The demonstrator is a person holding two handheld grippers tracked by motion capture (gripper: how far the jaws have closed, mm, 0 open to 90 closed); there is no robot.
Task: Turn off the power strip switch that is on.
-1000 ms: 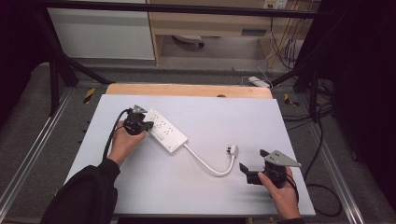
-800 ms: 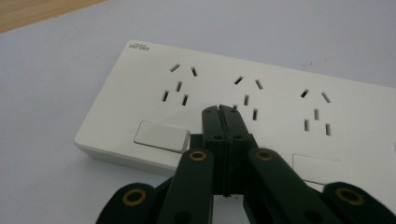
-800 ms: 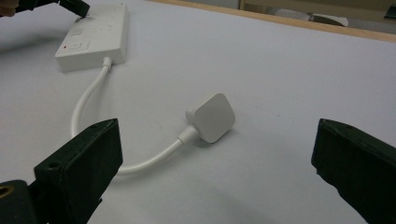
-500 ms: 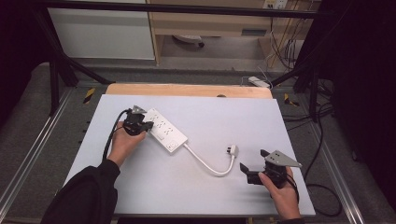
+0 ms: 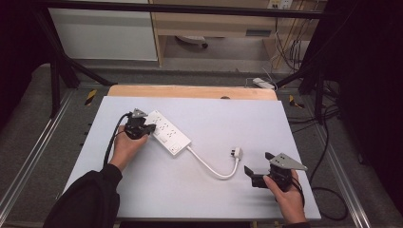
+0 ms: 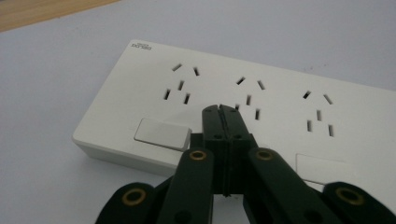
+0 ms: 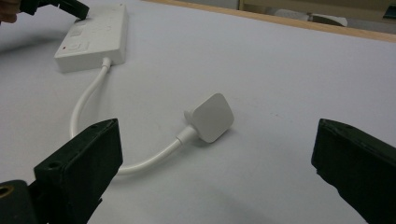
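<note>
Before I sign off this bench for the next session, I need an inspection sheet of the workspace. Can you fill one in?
Surface: pale tabletop, wooden strip along its far edge.
Job's things: white power strip; its plug lies loose on the table.
Clutter: nothing seen.
Grippers: left hand-held gripper shut, tips on the strip; right hand-held gripper open, facing the plug.
Cables: white cord curves from strip to plug.
Surroundings: metal frame, cabinets, loose floor cables.
</note>
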